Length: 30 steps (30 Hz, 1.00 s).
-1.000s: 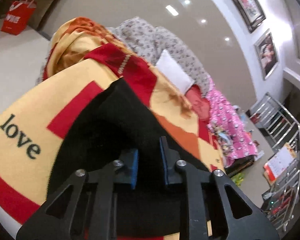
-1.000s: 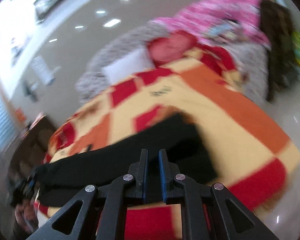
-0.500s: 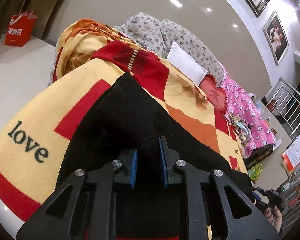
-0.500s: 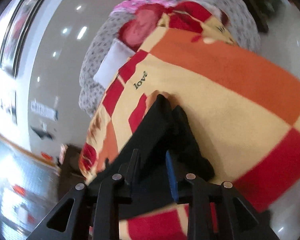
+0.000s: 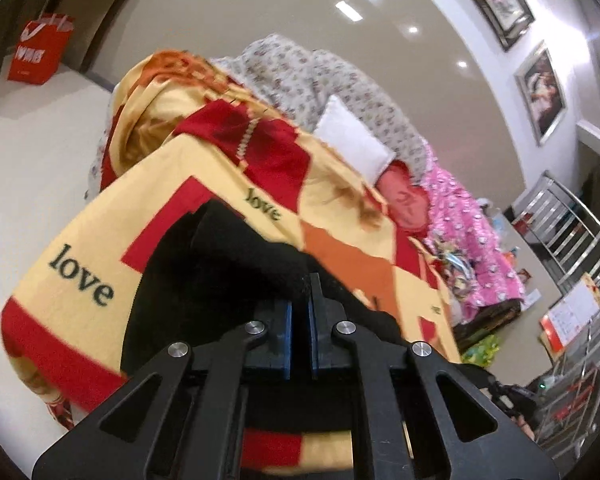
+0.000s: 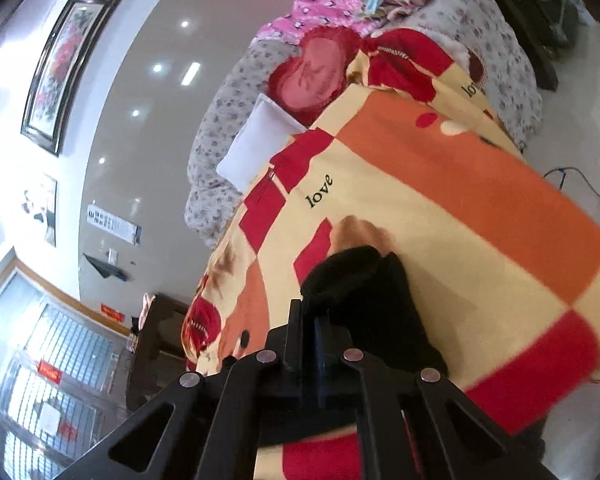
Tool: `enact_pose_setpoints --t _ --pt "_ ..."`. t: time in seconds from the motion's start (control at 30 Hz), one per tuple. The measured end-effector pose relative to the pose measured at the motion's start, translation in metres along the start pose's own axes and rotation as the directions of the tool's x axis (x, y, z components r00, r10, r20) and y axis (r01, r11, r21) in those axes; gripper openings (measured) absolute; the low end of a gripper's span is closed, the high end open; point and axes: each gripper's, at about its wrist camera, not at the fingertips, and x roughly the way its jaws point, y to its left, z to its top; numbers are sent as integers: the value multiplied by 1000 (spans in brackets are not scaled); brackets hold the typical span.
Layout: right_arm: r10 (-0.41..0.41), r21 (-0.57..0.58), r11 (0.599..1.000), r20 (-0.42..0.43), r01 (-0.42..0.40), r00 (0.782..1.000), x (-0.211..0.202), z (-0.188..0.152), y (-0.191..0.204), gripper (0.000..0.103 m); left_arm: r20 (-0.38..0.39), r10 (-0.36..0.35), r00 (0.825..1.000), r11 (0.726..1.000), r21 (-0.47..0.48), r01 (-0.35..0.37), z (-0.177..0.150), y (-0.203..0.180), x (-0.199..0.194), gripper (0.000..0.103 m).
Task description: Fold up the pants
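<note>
The black pants (image 5: 220,264) are bunched up in the lower middle of both views, lying on a yellow, red and orange blanket (image 5: 100,240) with "love" printed on it, spread over a bed. The left gripper (image 5: 299,320) has its jaws pinched nearly together on a fold of the pants. The right gripper (image 6: 308,320) looks clamped on the pants edge too, jaws close together. A white pillow (image 5: 354,142) sits further up the bed, upper middle of the left view.
</note>
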Motion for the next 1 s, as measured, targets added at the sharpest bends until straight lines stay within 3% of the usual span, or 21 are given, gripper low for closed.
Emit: enact_pose_setpoints --t 0.1,0.23,0.37,0.5,0.57,0.7,0.93,1.0 --pt "-47 17 999 -64 48 997 2 -12 -18 4 -36 21 999 1000 -5 -21 -15 7 -2 5" --pt "-95 69 992 -124 104 988 13 -30 -45 4 -96 115 989 993 -8 -116 -40 31 12 5" --pt "-78 77 993 -110 87 991 12 -31 -49 4 -92 120 988 992 -20 -123 -48 36 11 5" --pt "-94 30 995 -96 97 991 12 -29 -42 4 -45 138 989 989 56 -136 -51 21 6 5" --pt "-131 -23 991 -94 130 987 16 -29 -41 4 -53 158 986 986 65 -155 -53 25 12 5" --pt "-125 -30 992 -81 123 989 18 -29 -41 4 -64 172 983 983 68 -168 -57 33 16 6" --pt "-113 -33 993 -60 111 992 13 -29 -47 4 -46 200 979 973 123 -193 -56 37 11 20" --pt "-144 -56 988 -27 142 989 8 -29 -44 4 2 232 973 965 123 -231 -51 37 0 23"
